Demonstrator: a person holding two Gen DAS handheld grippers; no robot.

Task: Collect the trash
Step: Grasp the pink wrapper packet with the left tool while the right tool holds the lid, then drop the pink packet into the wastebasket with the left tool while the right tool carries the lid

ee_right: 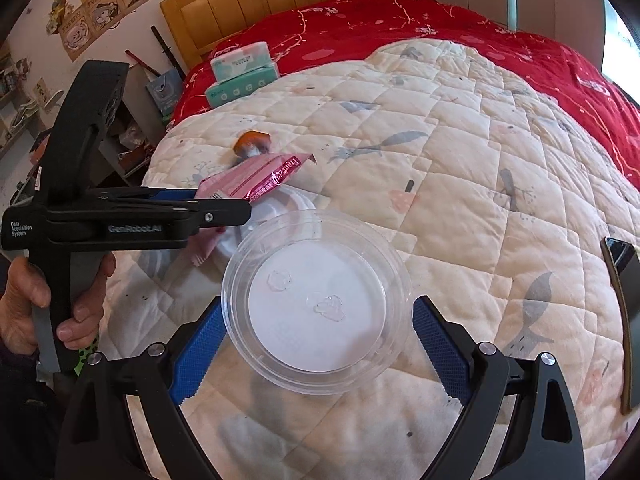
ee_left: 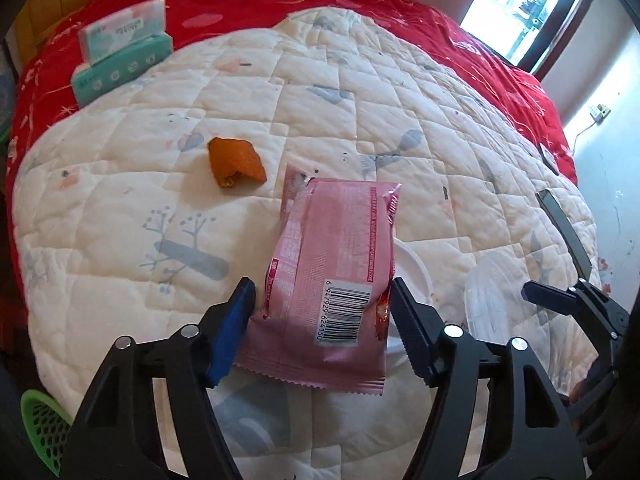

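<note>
A pink snack wrapper (ee_left: 332, 272), barcode side up, sits between the pads of my left gripper (ee_left: 322, 312), which press on its two long edges. From the right wrist view, that left gripper (ee_right: 224, 202) holds the wrapper (ee_right: 256, 180) just above a white round lid (ee_right: 288, 208) on the quilt. An orange peel (ee_left: 236, 162) lies loose beyond it. My right gripper (ee_right: 318, 304) spans a clear round plastic dish (ee_right: 320, 300), and both pad tips touch its rim. One of its fingers (ee_left: 548, 298) shows beside the dish (ee_left: 490, 304).
The bed has a white quilt (ee_left: 120, 200) over a red blanket (ee_left: 400, 12). Two tissue packs (ee_left: 124, 56) lie far left and a dark flat object (ee_right: 624, 312) at the right edge. A green mesh basket (ee_left: 42, 424) shows low left. A hand (ee_right: 24, 292) grips the left tool.
</note>
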